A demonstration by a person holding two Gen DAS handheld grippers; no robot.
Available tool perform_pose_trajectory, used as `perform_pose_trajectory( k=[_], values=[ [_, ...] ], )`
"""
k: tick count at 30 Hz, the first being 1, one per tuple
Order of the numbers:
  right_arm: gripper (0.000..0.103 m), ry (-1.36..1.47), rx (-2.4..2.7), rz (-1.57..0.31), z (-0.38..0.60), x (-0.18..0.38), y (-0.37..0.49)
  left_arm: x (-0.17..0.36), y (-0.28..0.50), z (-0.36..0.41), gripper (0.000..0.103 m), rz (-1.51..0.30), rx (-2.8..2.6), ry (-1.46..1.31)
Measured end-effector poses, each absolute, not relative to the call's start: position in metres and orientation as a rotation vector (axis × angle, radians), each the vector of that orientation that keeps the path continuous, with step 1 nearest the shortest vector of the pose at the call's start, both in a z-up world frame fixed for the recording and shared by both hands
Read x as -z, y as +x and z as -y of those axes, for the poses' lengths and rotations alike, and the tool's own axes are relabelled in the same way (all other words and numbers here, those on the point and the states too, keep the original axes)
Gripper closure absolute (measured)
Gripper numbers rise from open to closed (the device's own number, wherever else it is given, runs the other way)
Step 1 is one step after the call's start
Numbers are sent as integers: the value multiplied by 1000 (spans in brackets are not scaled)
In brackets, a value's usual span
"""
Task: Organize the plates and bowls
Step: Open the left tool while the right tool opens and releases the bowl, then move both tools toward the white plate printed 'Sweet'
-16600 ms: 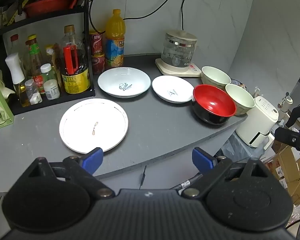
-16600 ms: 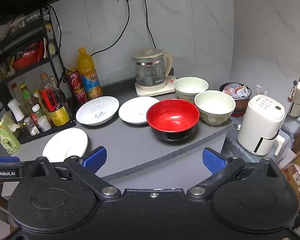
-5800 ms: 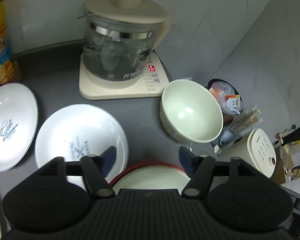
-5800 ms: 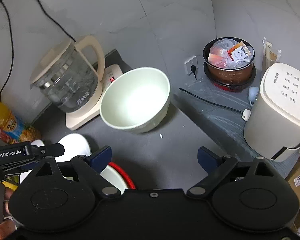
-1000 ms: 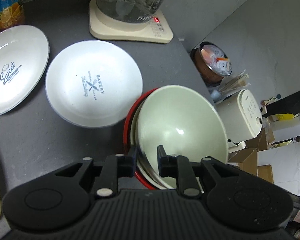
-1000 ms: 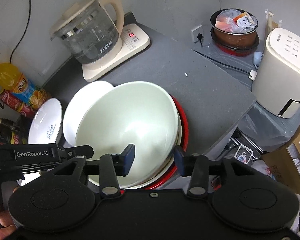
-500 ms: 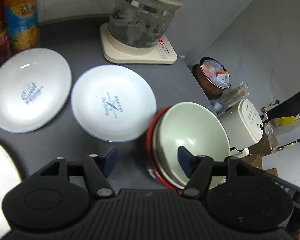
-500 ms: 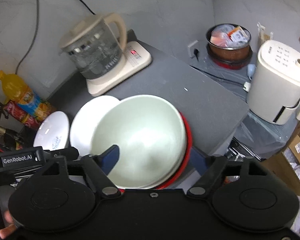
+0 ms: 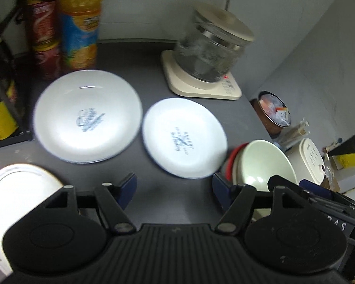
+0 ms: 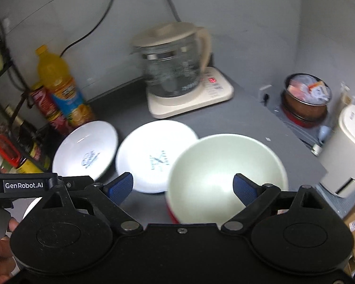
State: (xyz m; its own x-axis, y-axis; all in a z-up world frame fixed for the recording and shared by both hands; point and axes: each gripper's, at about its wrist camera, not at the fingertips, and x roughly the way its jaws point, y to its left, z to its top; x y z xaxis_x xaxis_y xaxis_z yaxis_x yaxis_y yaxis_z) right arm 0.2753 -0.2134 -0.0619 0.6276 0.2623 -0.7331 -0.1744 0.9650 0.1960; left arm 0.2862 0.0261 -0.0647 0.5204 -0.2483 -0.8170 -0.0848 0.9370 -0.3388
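Two pale green bowls (image 10: pixel 224 165) sit nested in a red bowl (image 10: pixel 174 213) near the counter's front right edge. My right gripper (image 10: pixel 182 188) hovers above and just in front of this stack, its jaws opening, its pads touching nothing. My left gripper (image 9: pixel 174 185) is open over bare counter, with the bowl stack (image 9: pixel 262 163) beyond its right fingertip. Ahead of it lie a small white plate (image 9: pixel 184 139) and a larger deep white plate (image 9: pixel 87 116). A flat white plate (image 9: pixel 19 184) shows at lower left, partly hidden by the gripper.
A glass kettle (image 10: pixel 175 71) on its cream base stands at the back. An orange juice bottle (image 9: pixel 80 23), red cans and a black rack crowd the back left. Past the counter's right edge are a white appliance (image 10: pixel 350 149) and a pot of packets (image 10: pixel 305 99).
Both grippers let go of the top pale bowl's rim, opened wide and drew back and up. The left one swung left, bringing the white plates into the middle of its view.
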Motion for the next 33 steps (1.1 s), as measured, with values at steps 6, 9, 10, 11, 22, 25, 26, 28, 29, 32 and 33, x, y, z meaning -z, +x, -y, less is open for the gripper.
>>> perform_pose_trajectory(
  k=[6, 9, 10, 11, 22, 25, 26, 28, 29, 32, 33],
  values=[
    [6, 95, -324, -869, 184, 61, 275, 67, 274, -58, 34, -1035, 50, -411],
    [6, 94, -371, -890, 173, 63, 277, 69, 268, -69, 34, -1034, 25, -430],
    [6, 87, -386, -895, 169, 64, 278, 69, 266, -72, 34, -1028, 19, -437],
    [6, 76, -399, -901, 165, 65, 280, 70, 263, -76, 34, -1026, 10, -442],
    [6, -46, -589, -953, 123, 75, 304, 84, 245, -98, 34, -1037, -157, -531],
    [6, -94, -626, -977, 114, 80, 313, 89, 241, -99, 34, -1052, -211, -549],
    [6, -111, -640, -987, 111, 82, 316, 92, 241, -99, 34, -1064, -235, -560],
    [6, -146, -681, -999, 104, 84, 322, 97, 240, -99, 34, -1076, -267, -586],
    [6, -162, -697, -999, 101, 85, 324, 99, 239, -99, 34, -1073, -285, -607],
    [6, -213, -734, -1009, 92, 87, 332, 103, 235, -100, 34, -1073, -353, -646],
    [6, -217, -750, -1018, 90, 88, 336, 105, 235, -100, 34, -1079, -383, -655]
  ],
)
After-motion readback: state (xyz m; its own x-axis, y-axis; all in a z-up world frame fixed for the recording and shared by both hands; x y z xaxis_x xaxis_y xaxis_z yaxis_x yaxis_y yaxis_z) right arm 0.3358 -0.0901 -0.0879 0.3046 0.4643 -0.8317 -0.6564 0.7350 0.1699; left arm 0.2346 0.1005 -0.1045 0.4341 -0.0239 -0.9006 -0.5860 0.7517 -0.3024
